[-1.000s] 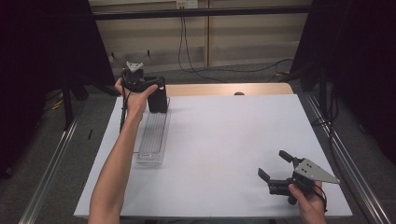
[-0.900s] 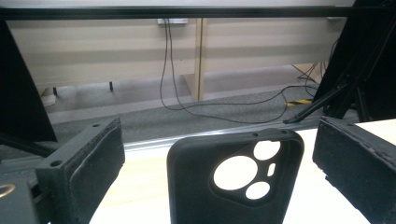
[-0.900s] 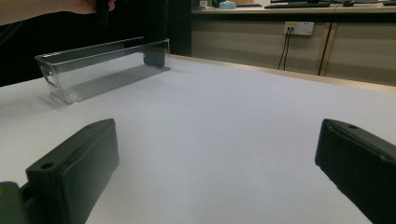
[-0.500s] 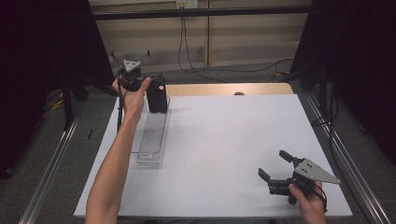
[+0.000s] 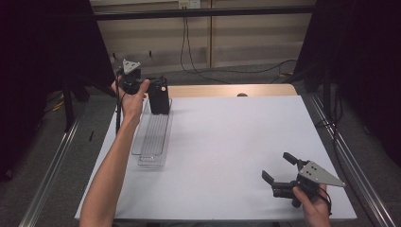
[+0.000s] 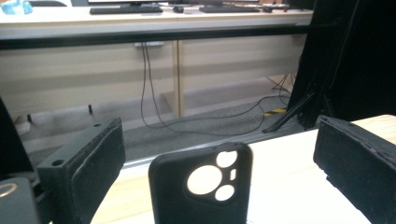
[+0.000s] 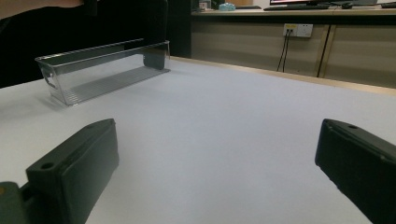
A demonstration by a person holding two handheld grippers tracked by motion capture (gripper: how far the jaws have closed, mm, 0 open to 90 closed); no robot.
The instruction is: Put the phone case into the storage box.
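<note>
the black phone case (image 5: pixel 159 96) stands upright at the far end of the clear tray (image 5: pixel 152 142), in the upper left of the high view. the left gripper (image 5: pixel 142 86) is at the case with its jaws spread wide, one on each side, not touching it. the right gripper (image 5: pixel 280 169) rests at the lower right over the white table (image 5: pixel 227 142), jaws apart and holding nothing.

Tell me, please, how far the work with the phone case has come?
Done: the black phone case stands upright at the far end of the clear tray. In hand: the left tongs are open around it, not gripping. Left: unclear; the right tongs wait open over the table.
</note>
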